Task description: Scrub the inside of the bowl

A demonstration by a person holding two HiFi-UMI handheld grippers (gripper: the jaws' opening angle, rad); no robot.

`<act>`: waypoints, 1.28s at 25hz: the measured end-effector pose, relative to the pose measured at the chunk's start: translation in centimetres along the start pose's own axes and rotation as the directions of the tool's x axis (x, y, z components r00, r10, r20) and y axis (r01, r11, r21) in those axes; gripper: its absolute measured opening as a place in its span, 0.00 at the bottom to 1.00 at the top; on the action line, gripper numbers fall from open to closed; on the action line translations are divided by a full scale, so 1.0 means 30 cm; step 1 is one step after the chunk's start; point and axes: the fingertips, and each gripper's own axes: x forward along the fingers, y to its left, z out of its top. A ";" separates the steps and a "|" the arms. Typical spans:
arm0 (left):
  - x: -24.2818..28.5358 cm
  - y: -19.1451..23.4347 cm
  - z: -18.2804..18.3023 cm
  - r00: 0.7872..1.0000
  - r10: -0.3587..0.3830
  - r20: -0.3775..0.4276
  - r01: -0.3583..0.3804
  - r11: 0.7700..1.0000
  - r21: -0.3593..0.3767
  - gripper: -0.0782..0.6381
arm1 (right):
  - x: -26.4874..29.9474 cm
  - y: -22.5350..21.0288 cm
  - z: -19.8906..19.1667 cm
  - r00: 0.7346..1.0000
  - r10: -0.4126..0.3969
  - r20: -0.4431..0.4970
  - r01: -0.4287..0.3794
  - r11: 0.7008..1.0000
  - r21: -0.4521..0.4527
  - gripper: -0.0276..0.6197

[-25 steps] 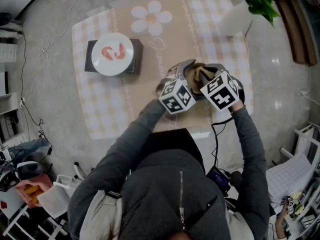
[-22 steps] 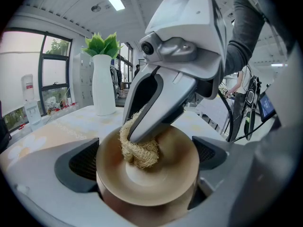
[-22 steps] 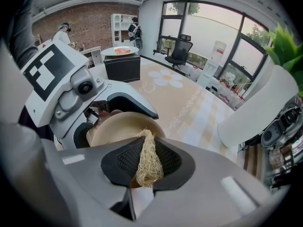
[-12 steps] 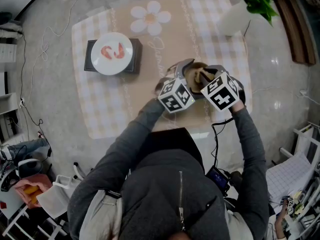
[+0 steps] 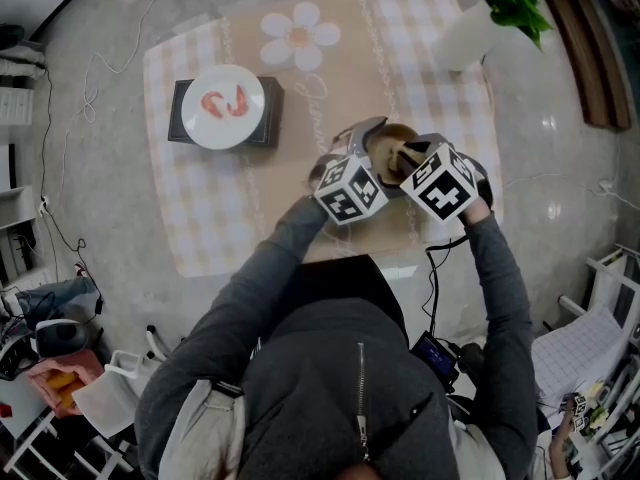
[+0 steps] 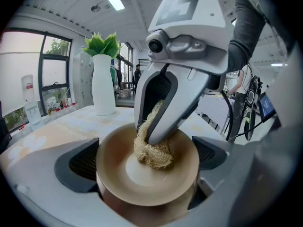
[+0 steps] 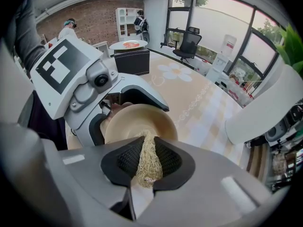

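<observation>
A tan bowl (image 6: pixel 147 174) is clamped between the jaws of my left gripper (image 6: pixel 144 162), tilted toward its camera. The same bowl (image 7: pixel 137 122) shows in the right gripper view and, from the head view, the bowl (image 5: pixel 392 146) is held above the table between both marker cubes. My right gripper (image 7: pixel 147 167) is shut on a straw-coloured loofah scrubber (image 7: pixel 147 162). That scrubber (image 6: pixel 151 148) presses against the bowl's inner wall right of centre. The left gripper (image 5: pixel 362 158) and right gripper (image 5: pixel 415 158) meet over the table's near right part.
A white plate with red food (image 5: pixel 224 106) rests on a dark box (image 5: pixel 270 116) at the table's far left. A white vase with a green plant (image 5: pixel 475 33) stands at the far right corner. The checked tablecloth (image 5: pixel 230 208) has a flower print (image 5: pixel 300 33).
The scrubber has shifted a little inside the bowl, toward the right gripper's side. Both grippers keep their grip and stay nearly in place.
</observation>
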 end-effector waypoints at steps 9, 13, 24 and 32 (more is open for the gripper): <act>0.000 0.000 -0.003 1.000 0.000 0.000 0.000 1.000 0.002 0.94 | -0.001 0.025 -0.002 0.997 0.072 -0.002 -0.072 0.997 0.028 0.13; 0.000 0.001 -0.003 1.000 0.001 0.000 -0.001 1.000 0.002 0.94 | -0.002 0.034 0.000 0.993 0.119 0.028 -0.121 0.990 0.074 0.13; 0.001 0.000 -0.005 1.000 -0.001 0.000 0.001 1.000 0.002 0.94 | 0.008 0.058 0.022 0.985 0.154 0.078 -0.163 0.980 0.115 0.13; 0.002 -0.001 -0.004 1.000 0.000 -0.002 0.000 1.000 0.001 0.94 | 0.013 0.043 0.010 0.992 0.110 0.066 -0.117 0.986 0.116 0.13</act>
